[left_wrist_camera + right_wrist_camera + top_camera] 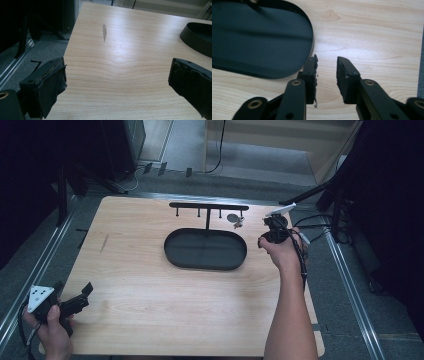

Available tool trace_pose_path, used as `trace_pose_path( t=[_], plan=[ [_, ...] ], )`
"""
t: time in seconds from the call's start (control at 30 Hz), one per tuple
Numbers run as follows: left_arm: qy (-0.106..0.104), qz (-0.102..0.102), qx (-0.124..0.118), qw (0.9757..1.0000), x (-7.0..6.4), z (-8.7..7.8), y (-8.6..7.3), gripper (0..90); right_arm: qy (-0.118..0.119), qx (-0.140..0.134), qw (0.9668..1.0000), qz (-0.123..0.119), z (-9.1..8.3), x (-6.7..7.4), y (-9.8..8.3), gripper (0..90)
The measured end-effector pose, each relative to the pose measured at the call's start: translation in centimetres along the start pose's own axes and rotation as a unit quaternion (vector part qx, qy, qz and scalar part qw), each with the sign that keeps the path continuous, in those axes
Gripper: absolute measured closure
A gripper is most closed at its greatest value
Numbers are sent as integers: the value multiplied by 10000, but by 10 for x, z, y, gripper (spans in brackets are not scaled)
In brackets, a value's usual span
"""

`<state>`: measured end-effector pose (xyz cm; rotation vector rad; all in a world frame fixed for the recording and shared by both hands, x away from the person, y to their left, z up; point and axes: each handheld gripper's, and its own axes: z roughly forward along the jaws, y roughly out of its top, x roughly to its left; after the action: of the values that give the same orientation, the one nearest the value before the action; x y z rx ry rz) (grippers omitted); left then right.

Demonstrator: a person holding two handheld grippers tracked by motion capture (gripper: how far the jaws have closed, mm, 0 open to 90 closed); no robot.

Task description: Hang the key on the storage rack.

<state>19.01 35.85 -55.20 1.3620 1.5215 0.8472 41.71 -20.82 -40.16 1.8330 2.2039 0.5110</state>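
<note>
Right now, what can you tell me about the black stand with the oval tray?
The black stand looks like dark matte metal. Its base is an oval tray with a low raised rim, lying flat on the wooden table past its middle. A thin post rises from the tray's far edge to a level crossbar with short pegs hanging under it. A small key ring with a round tag hangs near the bar's right end. The tray looks empty. The right hand-held gripper is beside its right end, jaws slightly apart, not touching.

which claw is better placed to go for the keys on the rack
Right. The right claw is up beside the keys and tray; the left claw sits at the table's near left corner.
</note>
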Motion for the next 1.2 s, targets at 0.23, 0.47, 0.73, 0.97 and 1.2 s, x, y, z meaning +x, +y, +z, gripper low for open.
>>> trace_pose_path(
  t=[0.23,0.47,0.73,0.97,1.2],
  plan=[
    [2,7,4,10000,0,0,0,17,-268,-171,9993,-191,14,-14,-16,405],
    [2,10,0,10000,0,0,0,17,-839,85,9964,39,26,-25,-33,18],
    [5,15,-4,10000,-1,0,0,17,-699,-41,9975,72,32,-44,-59,0],
    [8,35,-17,10000,-1,0,0,17,-664,-173,9976,108,39,-55,-88,0],
    [11,32,-13,10000,-1,0,0,17,-640,-416,9970,150,45,-65,-118,0]
  ],
)
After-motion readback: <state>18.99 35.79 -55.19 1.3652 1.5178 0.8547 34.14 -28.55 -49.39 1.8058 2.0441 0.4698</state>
